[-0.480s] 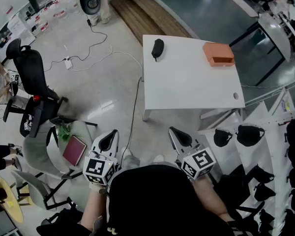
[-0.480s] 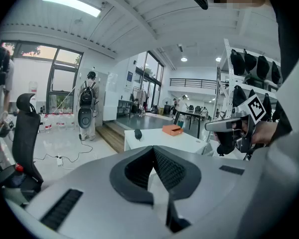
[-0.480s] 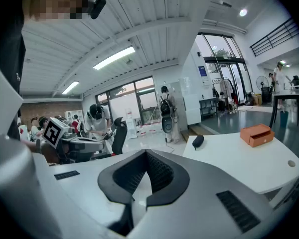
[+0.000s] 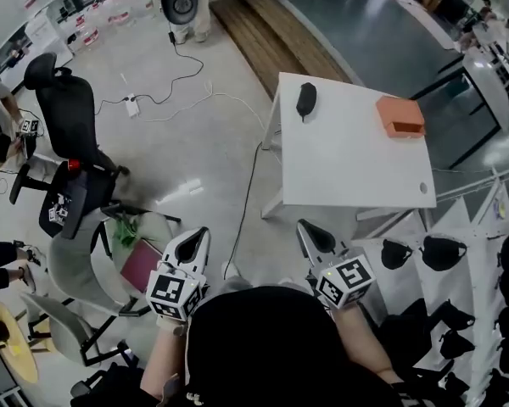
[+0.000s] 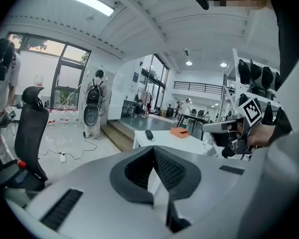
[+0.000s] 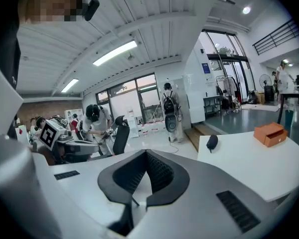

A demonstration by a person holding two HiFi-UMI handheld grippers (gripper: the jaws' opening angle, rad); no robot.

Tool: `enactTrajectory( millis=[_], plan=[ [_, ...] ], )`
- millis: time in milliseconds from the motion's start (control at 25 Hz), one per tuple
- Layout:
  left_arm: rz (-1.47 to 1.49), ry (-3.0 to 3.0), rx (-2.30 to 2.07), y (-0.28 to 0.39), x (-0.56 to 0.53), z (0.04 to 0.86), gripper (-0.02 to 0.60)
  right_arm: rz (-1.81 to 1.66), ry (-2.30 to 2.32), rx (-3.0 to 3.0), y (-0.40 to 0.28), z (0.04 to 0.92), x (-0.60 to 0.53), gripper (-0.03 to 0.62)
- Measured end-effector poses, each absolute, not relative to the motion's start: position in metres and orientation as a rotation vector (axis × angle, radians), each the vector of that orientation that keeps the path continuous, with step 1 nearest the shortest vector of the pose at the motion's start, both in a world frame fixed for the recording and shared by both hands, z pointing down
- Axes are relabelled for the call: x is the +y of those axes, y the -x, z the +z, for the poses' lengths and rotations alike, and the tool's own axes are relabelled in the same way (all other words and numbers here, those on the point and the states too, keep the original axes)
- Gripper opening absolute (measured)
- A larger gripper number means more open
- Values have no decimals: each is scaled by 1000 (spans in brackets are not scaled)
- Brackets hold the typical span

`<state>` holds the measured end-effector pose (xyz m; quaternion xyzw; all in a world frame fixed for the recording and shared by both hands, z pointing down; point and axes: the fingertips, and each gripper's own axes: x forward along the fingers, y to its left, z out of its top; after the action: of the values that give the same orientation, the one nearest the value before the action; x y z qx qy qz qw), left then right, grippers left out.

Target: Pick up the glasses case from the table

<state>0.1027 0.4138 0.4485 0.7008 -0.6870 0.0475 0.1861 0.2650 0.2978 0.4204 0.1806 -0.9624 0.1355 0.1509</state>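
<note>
- Floor (image 4: 195,134), pale and glossy, fills most of your head view. A white cable (image 4: 237,108) trails across it toward the counter's left edge.
- Counter (image 4: 356,159), white and square, stands ahead of you at about 1 o'clock.
- Black office chair (image 4: 68,108) stands on the floor at your 10 o'clock, well apart from the counter.
- White rack (image 4: 483,227) at your 3 o'clock carries dark hanging items; you cannot tell what they are.
- Left gripper (image 4: 197,236) is held low in front of you at 11 o'clock, over the floor and well apart from the counter. In the left gripper view its fingers (image 5: 164,166) are pressed together at the tips with nothing between them.
- Right gripper (image 4: 308,230) is at your 1 o'clock, its tip near the counter's near edge in the head view and tilted a little downward. Its fingers (image 6: 159,173) are likewise pressed together and hold nothing.
- Orange box (image 4: 400,117) sits near the counter's 2 o'clock corner, with a recess in the side toward you.
- Glasses case (image 4: 305,100), black and oval, lies on the counter near its 11 o'clock corner, close to the left edge. It is well apart from the orange box, and neither gripper touches it.
- Small round hole (image 4: 422,188) shows near the counter's 4 o'clock corner.
</note>
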Motion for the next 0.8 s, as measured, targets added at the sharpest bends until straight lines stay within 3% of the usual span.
enactTrajectory(
  millis=[480,800],
  plan=[
    [130,-1824,-2052,6,436,455,18,418,-380,-2729,-157,444,293,26],
    [160,-1787,-2108,80,371,463,18,420,-350,-2746,-80,464,208,26]
  ],
)
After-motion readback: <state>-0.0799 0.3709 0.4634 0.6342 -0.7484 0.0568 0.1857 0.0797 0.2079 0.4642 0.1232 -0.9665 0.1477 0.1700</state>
